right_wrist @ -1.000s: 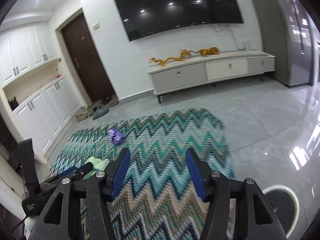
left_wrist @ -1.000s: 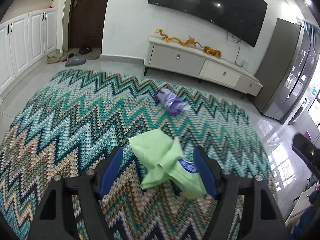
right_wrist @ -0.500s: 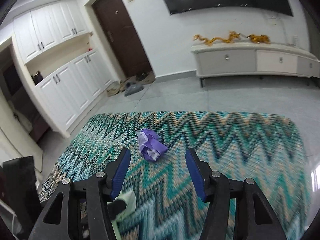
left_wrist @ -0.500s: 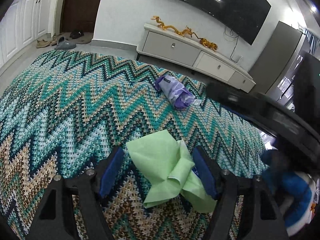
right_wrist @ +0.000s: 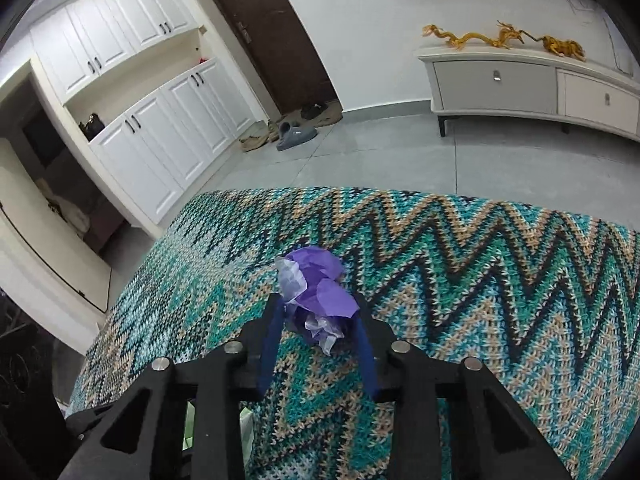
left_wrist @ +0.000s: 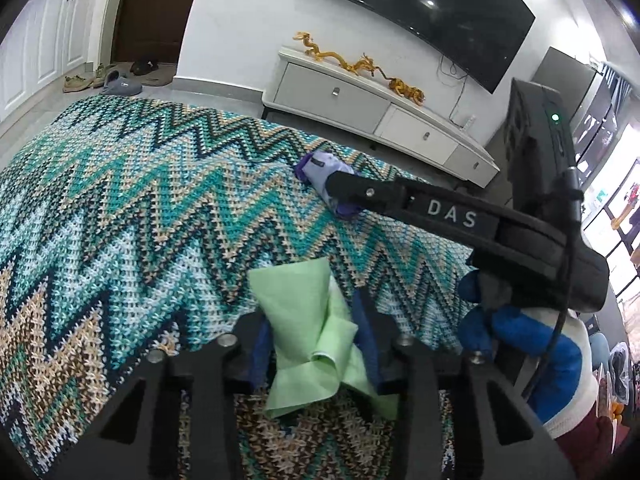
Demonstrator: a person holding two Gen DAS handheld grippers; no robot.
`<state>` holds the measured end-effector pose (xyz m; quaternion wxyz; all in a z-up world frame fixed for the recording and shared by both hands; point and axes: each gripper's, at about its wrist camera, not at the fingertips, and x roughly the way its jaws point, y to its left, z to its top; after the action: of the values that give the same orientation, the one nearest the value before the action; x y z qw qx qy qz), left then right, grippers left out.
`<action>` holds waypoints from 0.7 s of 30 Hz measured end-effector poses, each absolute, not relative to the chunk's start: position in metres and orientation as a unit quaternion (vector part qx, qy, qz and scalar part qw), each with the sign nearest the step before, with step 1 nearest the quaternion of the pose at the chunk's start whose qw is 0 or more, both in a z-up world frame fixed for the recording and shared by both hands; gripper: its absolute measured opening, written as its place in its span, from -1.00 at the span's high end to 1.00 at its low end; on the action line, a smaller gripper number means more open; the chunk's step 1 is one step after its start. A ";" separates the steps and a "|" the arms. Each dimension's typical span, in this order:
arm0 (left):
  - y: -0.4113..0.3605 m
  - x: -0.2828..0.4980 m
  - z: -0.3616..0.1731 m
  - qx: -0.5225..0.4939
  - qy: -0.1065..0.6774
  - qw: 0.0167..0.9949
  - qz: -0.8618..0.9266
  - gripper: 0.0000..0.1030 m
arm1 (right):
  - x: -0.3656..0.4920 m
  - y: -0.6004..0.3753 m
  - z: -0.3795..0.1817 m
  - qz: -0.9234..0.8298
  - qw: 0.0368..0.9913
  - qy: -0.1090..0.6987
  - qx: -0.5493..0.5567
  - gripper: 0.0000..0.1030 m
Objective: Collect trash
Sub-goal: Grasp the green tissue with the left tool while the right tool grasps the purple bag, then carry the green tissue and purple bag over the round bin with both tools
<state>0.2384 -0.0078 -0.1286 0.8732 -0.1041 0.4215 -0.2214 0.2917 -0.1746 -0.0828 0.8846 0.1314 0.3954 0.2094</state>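
Observation:
A crumpled light green paper lies on the zigzag rug. My left gripper is shut on it, blue pads pressing both sides. A crumpled purple wrapper lies farther along the rug; it also shows in the left wrist view, partly hidden by the right gripper's black body. My right gripper has its blue fingers closed against the purple wrapper's two sides.
A white TV cabinet with gold dragon figures stands beyond the rug under a wall TV. Shoes lie by the dark door. White cupboards line the left wall. Grey tiled floor surrounds the rug.
My left gripper has closed on the green paper. My right gripper has swung over to the purple wrapper and closed around it.

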 end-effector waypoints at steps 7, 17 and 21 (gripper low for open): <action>-0.023 0.222 -0.111 -0.090 0.408 0.880 -0.226 0.65 | 0.244 -0.189 -0.062 0.194 0.898 0.366 0.146 0.46; -0.075 0.153 -0.055 -0.067 0.369 0.881 -0.289 0.67 | 0.103 -0.265 -0.008 0.108 0.925 0.311 0.189 0.52; -0.112 0.119 -0.032 -0.055 0.355 0.871 -0.333 0.68 | 0.045 -0.294 0.004 0.060 0.934 0.294 0.195 0.53</action>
<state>0.1190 -0.1124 -0.0317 0.8715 -0.0548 0.3554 -0.3335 0.0451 -0.2936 0.0043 0.9336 0.1953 0.2943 0.0599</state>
